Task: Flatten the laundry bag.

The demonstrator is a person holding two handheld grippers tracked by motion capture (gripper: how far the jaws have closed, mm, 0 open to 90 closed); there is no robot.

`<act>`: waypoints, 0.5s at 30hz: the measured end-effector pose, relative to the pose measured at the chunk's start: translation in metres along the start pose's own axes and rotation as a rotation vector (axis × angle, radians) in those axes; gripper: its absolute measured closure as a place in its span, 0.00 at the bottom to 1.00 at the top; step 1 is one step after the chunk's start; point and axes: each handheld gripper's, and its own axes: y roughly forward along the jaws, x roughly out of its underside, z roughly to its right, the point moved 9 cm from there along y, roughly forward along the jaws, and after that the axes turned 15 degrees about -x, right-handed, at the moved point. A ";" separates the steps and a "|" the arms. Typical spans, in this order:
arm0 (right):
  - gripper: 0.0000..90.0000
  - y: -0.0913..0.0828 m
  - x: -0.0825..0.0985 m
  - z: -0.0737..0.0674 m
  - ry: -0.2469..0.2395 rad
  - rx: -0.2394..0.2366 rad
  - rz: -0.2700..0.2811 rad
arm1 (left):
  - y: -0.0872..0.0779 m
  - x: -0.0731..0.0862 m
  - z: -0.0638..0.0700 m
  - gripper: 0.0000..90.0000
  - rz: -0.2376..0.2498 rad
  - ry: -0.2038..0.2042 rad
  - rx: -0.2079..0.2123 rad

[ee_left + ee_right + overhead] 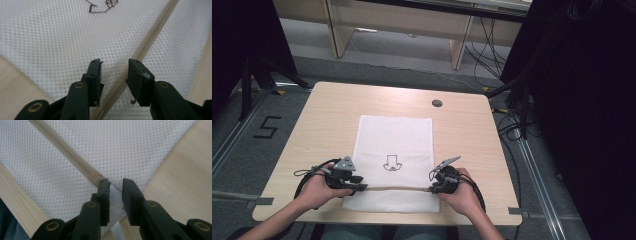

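A white mesh bag (394,140) lies flat on the wooden table (327,115), with a small dark drawing (391,163) printed at its middle. A beige zipper (394,189) runs across its near end. My left gripper (362,189) rests at the zipper's left end. In the left gripper view it (114,63) is open, jaws astride the zipper (150,37) without touching it. My right gripper (432,189) sits at the zipper's right end. In the right gripper view it (116,182) stands narrowly open at the zipper's end (93,175), with a fold of the bag's edge (115,192) loose in the gap.
A round cable hole (437,103) sits in the table near its far edge. Bare wood (182,165) shows to the bag's right and left. Black stands and cables (512,100) crowd the floor to the right, and a tripod (257,70) stands at the left.
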 end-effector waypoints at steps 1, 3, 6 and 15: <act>0.84 -0.003 -0.002 0.000 -0.008 0.003 0.019 | 0.001 -0.002 0.001 0.67 0.020 -0.034 -0.001; 0.82 -0.010 -0.005 0.001 -0.008 0.011 0.063 | 0.000 -0.005 0.002 0.62 0.042 -0.047 0.010; 0.79 -0.017 -0.006 0.004 0.013 0.031 0.104 | 0.001 -0.008 0.002 0.54 0.063 -0.031 0.007; 0.74 -0.024 0.000 0.017 0.070 0.050 0.134 | 0.003 -0.013 0.004 0.41 0.102 -0.025 0.002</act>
